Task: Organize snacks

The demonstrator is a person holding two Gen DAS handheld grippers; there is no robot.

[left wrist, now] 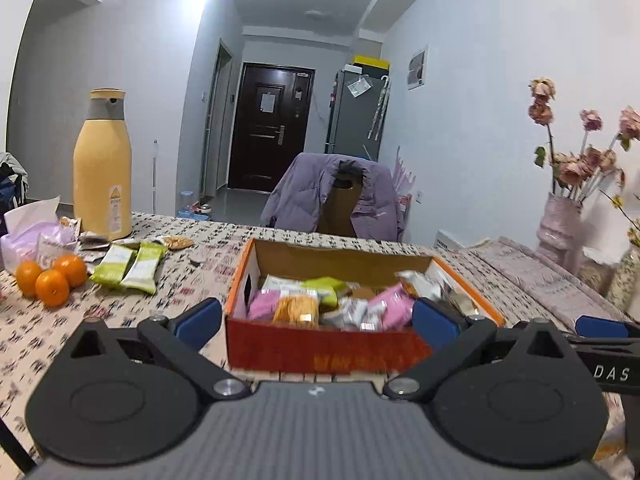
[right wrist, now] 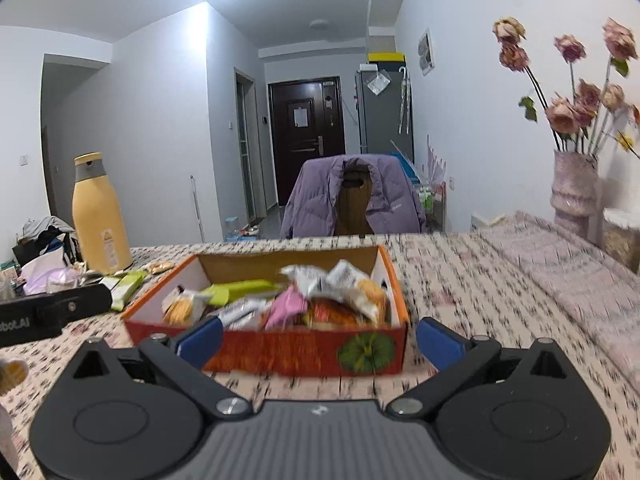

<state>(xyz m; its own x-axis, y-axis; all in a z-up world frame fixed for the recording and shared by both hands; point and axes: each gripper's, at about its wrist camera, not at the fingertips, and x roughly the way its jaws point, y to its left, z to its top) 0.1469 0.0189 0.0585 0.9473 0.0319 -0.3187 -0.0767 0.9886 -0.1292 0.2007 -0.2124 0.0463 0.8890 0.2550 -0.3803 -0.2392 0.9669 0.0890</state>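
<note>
Left wrist view: left gripper (left wrist: 316, 320) is hovering wide and empty just in front of the snack box (left wrist: 320, 350), which is sitting on the counter (left wrist: 60, 332). Right gripper (right wrist: 318, 338) is likewise spread wide, holding nothing, facing the same box's front wall.

Box is already heaped: pink packets (left wrist: 390, 304), silver wrappers (right wrist: 320, 278) and a green bar (right wrist: 240, 292) are riding near rim height. Two green packets (left wrist: 128, 266) are still lying loose left of the box, near the oranges (left wrist: 50, 278), in front of the yellow flask (left wrist: 103, 168).

Risks, judging from this:
- adding more on top is likely pushing wrappers over the rim
- both grippers are working close together at the box front, so they may be clashing
- reaching left for the green packets could be nudging the oranges into rolling
- motion blur is making a precise grasp harder
</note>
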